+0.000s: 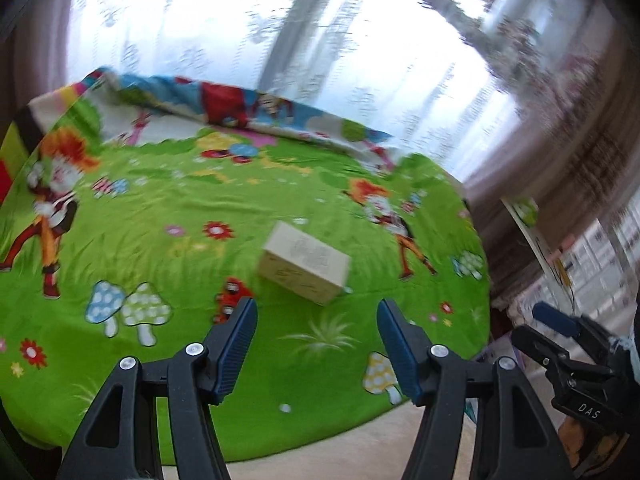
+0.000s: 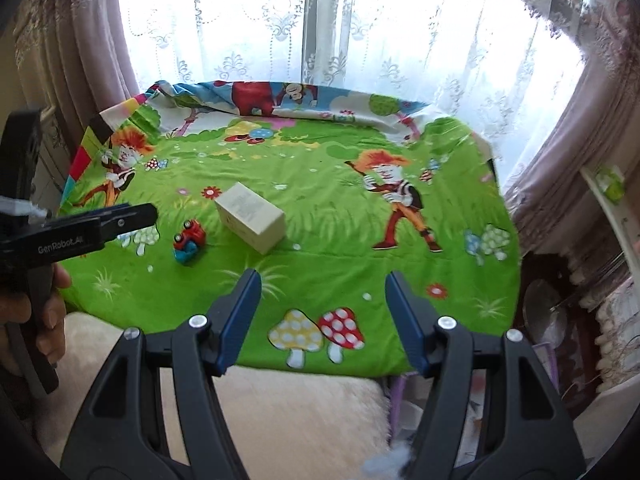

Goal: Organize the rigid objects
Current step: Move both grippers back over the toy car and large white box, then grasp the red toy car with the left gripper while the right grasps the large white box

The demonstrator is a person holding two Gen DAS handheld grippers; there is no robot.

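A cream cardboard box [image 2: 250,222] lies on the green cartoon cloth [image 2: 360,240], left of the middle. Just left of it a small red and blue toy car [image 2: 189,246] rests tipped on its side. My right gripper [image 2: 323,280] hovers open over the cloth's near edge, short of the box, and nothing is between its fingers. In the blurred left wrist view the box [image 1: 304,268] is just beyond my open, empty left gripper [image 1: 316,308], and the car [image 1: 230,294] peeks out beside the left finger. From the side, the left gripper [image 2: 132,216] reaches in near the car.
A lace curtain [image 2: 320,40] and window back the table; the cloth is bunched up along that far edge. A fluffy cream cushion [image 2: 280,408] lies below the near edge. A hand [image 2: 48,308] holds the left tool. Shelves and clutter [image 2: 580,300] stand at the right.
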